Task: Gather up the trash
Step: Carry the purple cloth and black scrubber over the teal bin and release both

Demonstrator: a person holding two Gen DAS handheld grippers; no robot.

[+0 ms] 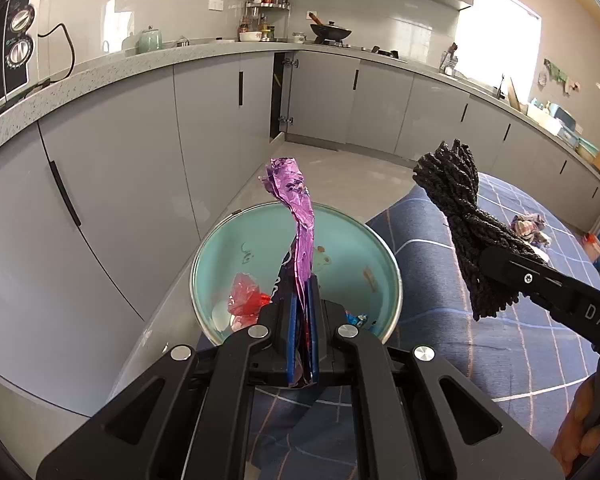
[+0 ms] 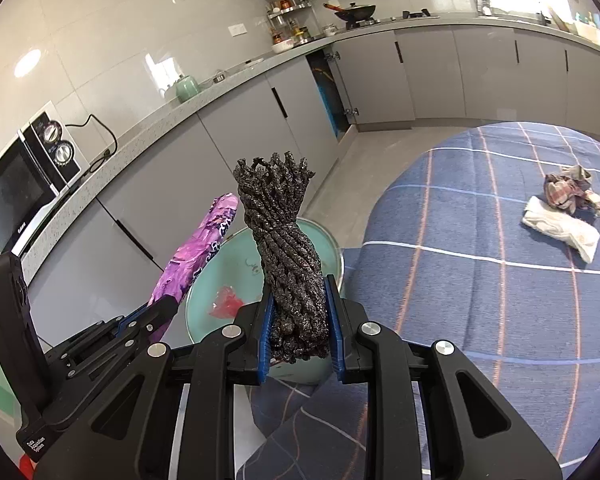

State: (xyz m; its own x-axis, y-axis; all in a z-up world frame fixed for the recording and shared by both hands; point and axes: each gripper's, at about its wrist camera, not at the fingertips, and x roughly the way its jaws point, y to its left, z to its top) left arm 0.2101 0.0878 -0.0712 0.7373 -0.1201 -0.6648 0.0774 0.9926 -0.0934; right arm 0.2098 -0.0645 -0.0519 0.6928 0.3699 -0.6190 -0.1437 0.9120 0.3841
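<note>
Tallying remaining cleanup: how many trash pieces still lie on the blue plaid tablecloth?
2: a white crumpled cloth and a plaid crumpled rag, touching, on the far tablecloth. More may be hidden.

One purple wrapper (image 1: pixel 296 216); one black rope bundle (image 2: pixel 290 264); one basin (image 1: pixel 376 240); two rags (image 2: pixel 564 212).

Glossy crinkled purple foil wrapper (image 1: pixel 296 216); rough matt black rope bundle (image 2: pixel 288 256); smooth glazed teal basin (image 1: pixel 340 240); checked cloth (image 2: pixel 480 240)

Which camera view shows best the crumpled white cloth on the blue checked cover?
The right wrist view: the crumpled white cloth lies whole and unobstructed on the blue checked cover. In the left wrist view it is not visible.
</note>
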